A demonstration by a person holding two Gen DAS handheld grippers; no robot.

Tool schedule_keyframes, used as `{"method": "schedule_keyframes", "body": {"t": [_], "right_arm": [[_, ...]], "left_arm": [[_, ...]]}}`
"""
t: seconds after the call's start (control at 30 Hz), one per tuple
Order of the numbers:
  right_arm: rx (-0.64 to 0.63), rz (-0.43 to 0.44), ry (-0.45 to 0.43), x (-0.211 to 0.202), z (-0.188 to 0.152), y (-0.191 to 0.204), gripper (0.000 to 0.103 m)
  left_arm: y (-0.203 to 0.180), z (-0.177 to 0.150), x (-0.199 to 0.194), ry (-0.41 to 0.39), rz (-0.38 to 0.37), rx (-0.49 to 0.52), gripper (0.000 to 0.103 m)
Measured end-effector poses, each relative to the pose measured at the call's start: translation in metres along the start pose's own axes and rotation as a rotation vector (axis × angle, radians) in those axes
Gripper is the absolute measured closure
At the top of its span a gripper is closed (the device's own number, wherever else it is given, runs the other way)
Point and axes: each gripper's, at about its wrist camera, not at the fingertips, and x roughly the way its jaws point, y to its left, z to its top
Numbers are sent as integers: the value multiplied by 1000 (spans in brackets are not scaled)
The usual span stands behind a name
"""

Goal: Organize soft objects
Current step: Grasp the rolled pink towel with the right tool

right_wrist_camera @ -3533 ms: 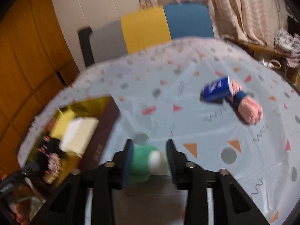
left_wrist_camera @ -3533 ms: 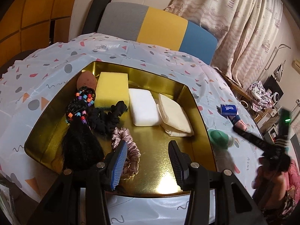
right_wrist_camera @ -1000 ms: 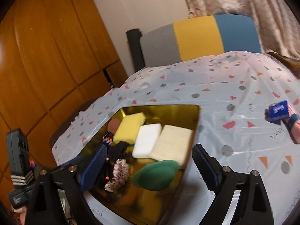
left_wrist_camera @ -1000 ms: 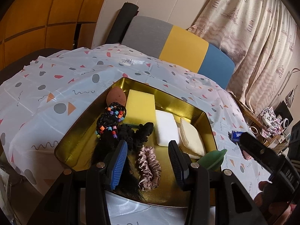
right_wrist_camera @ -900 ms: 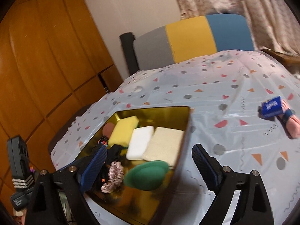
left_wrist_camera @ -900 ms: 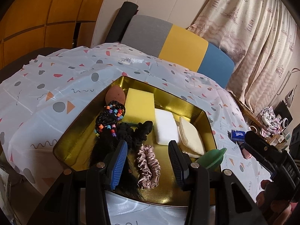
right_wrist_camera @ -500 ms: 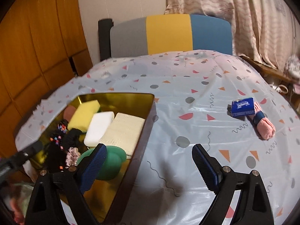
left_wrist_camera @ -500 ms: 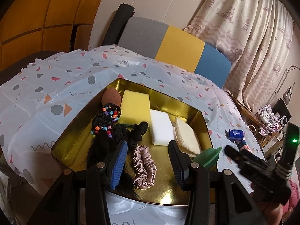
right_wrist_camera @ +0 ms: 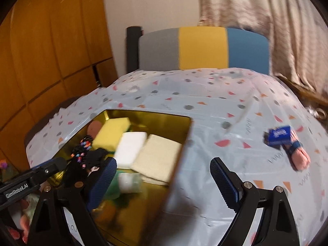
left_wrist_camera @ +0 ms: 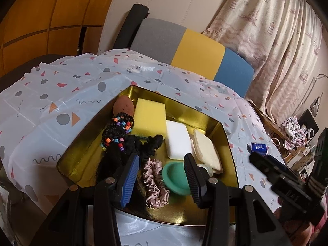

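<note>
- The right claw (right_wrist_camera: 162, 181) gapes wide and empty; the left claw (left_wrist_camera: 162, 179) stands half-open, holding nothing.
- The green sponge (left_wrist_camera: 175, 179) lies in the gold tray (left_wrist_camera: 225, 131).
- Next, the right claw should approach the pink item (right_wrist_camera: 299, 156) on the tabletop (right_wrist_camera: 225, 102) squarely.

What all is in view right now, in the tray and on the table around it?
gold tray: 1, gold, on the patterned tablecloth
yellow sponge: 1, yellow, far end of the tray
white sponge: 1, white, beside the yellow one
cream pad: 1, cream, right side of the tray
brown egg-shaped sponge: 1, brown, far left corner
beaded black hairpiece: 1, black with coloured beads, left side
black scrunchie: 1, black, centre
pink scrunchie: 1, pink satin, near end
green cup-shaped item: 1, green, near end
blue packet: 1, blue, on the tablecloth
pink roll: 1, pink, beside the packet
chair: 1, grey, yellow, blue, behind the table
left hand-held gripper: open, over the tray
right hand-held gripper: open, empty
</note>
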Motion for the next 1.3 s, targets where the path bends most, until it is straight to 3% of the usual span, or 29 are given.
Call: {"method": "schedule_keyframes", "body": {"t": [0.13,0.4,0.63,0.87,1.0,1.1,1.2,1.27,1.3], "right_arm": [[77,-29,16,-7,-9,-35,9],[154,-135,90,-9,-44,-106,9],[222,-226,112,-17,-63,-175,9],[263,-339,80,-9,-27,-246,9],[269,-390,101,24,5,-283,10],[246,-426,166,57,19,-301,15],[207,-428,233,83,20,-308,31],[189,-411,266,92,17,-308,49],[185,-402,276,93,14,-306,51]], "left_arm": [[-13,-6,4,26,-44,40,57],[-69,-26,14,138,-217,179,57],[-122,-36,21,198,-280,275,53],[-160,-47,28,250,-307,327,53],[-170,-53,27,264,-314,345,53],[-173,-56,26,268,-305,362,53],[-174,-55,29,280,-301,357,53],[-174,-54,31,284,-293,353,53],[-175,-54,33,286,-294,351,53]]}}
